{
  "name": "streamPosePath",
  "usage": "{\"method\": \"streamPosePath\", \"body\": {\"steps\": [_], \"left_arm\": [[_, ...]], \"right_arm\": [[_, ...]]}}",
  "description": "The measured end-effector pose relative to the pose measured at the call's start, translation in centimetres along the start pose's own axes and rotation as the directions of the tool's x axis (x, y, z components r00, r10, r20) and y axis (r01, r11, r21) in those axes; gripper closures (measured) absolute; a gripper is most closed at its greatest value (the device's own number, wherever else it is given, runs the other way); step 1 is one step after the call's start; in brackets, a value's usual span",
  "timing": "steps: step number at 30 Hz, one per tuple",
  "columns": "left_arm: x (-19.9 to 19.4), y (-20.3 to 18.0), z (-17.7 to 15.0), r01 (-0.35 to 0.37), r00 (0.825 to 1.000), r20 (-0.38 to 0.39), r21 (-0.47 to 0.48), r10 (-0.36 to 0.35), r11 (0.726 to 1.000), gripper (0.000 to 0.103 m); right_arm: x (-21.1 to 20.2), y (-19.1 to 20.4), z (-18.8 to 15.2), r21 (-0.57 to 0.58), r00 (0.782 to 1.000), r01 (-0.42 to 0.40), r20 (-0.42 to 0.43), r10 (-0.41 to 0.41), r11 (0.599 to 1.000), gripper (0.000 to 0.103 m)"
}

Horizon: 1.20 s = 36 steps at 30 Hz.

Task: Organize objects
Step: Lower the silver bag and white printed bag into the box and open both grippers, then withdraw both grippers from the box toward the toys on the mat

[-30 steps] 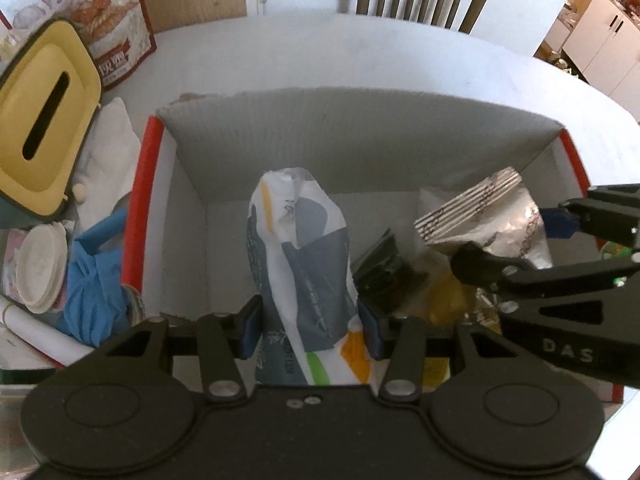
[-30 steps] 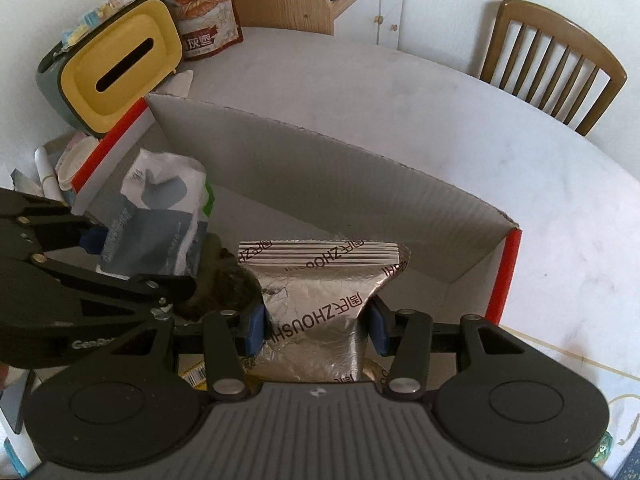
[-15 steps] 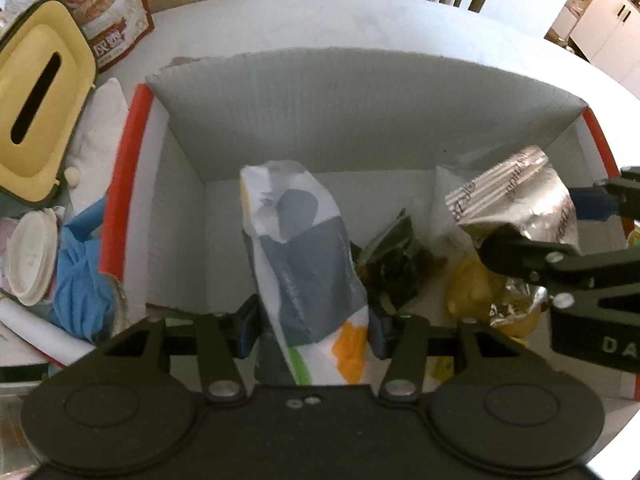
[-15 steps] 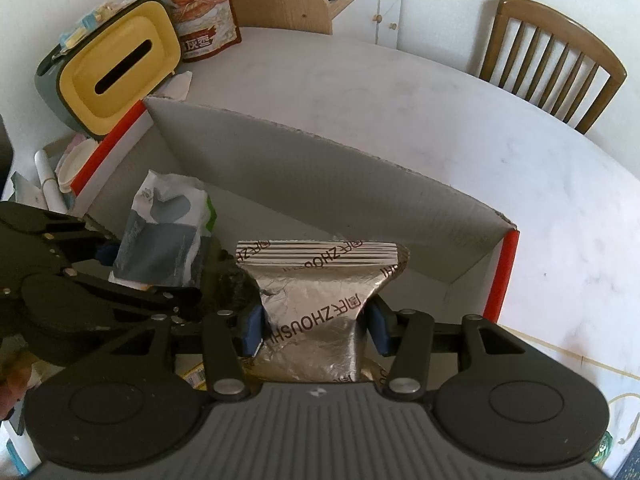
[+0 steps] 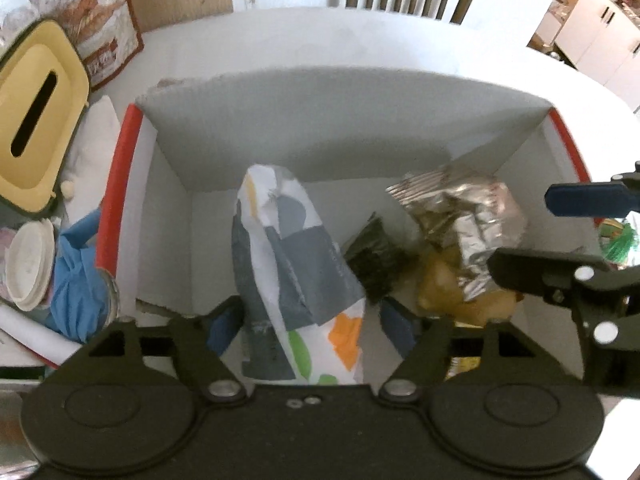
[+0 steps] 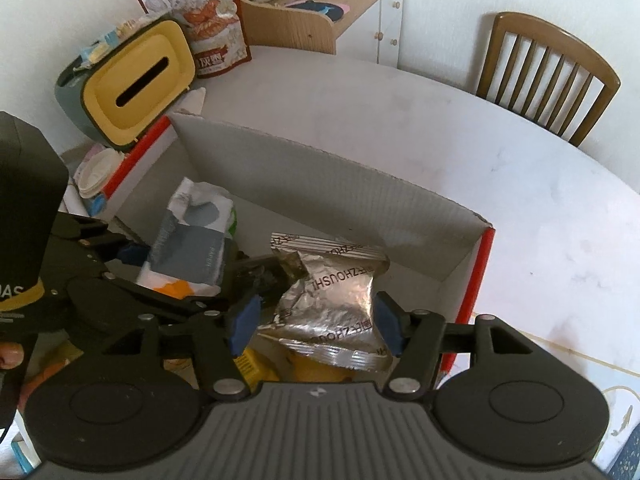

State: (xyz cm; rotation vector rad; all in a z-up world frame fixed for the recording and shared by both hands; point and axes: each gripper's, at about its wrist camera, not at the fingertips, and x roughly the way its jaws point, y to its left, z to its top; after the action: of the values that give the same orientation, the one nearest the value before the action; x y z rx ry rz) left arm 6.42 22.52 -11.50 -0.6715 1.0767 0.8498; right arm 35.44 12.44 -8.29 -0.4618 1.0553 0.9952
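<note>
A white cardboard box (image 5: pixel 360 120) with red edges sits on the table; it also shows in the right wrist view (image 6: pixel 320 184). My left gripper (image 5: pixel 308 324) is open around a white, grey and orange pack (image 5: pixel 292 272) that lies in the box. My right gripper (image 6: pixel 314 322) is open around a silver foil pouch (image 6: pixel 332 300), which rests on other items in the box. The pouch shows at the box's right in the left wrist view (image 5: pixel 468 220). A black packet (image 5: pixel 376 256) lies between the two.
A yellow tissue box (image 6: pixel 136 88) and a snack bag (image 6: pixel 200 20) stand left of the box. Cups (image 5: pixel 28 264) and a blue cloth (image 5: pixel 76 280) lie at its left side. A wooden chair (image 6: pixel 548 76) stands behind the table. Yellow items (image 5: pixel 452 284) lie under the pouch.
Both grippers have opened. The white pack and the foil pouch have dropped into the box. The foil pouch has tilted and crumpled.
</note>
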Motion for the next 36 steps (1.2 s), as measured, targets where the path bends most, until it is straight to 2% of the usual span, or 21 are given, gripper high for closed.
{"method": "streamPosePath", "body": {"steps": [2,9,21,26,36], "left_arm": [[-0.8,-0.4,-0.1,-0.012,0.999,0.032,0.015,0.012,1.000,0.017],[-3.2,-1.3,-0.7,-0.026,0.995,0.096,0.032,0.023,0.999,0.015],[-7.6,-3.3,-1.4,-0.023,0.982,0.187,0.005,0.022,1.000,0.011],[-9.8,-5.2,-2.2,-0.018,0.972,0.236,0.007,0.016,1.000,0.009],[-12.5,-10.4,-3.6,0.006,0.953,0.302,0.025,-0.014,1.000,0.005]], "right_arm": [[-0.8,0.1,-0.2,0.003,1.000,-0.005,0.011,0.005,1.000,0.041],[-4.1,-0.2,-1.0,0.011,0.997,-0.039,0.065,0.038,0.999,0.036],[-9.4,-1.8,-3.4,0.005,0.984,-0.079,0.160,0.077,0.997,0.033],[-11.7,-3.1,-5.0,0.002,0.974,-0.095,0.208,0.092,0.995,0.028],[-15.7,-6.6,-9.2,-0.009,0.958,-0.125,0.258,0.123,0.992,0.025]]}}
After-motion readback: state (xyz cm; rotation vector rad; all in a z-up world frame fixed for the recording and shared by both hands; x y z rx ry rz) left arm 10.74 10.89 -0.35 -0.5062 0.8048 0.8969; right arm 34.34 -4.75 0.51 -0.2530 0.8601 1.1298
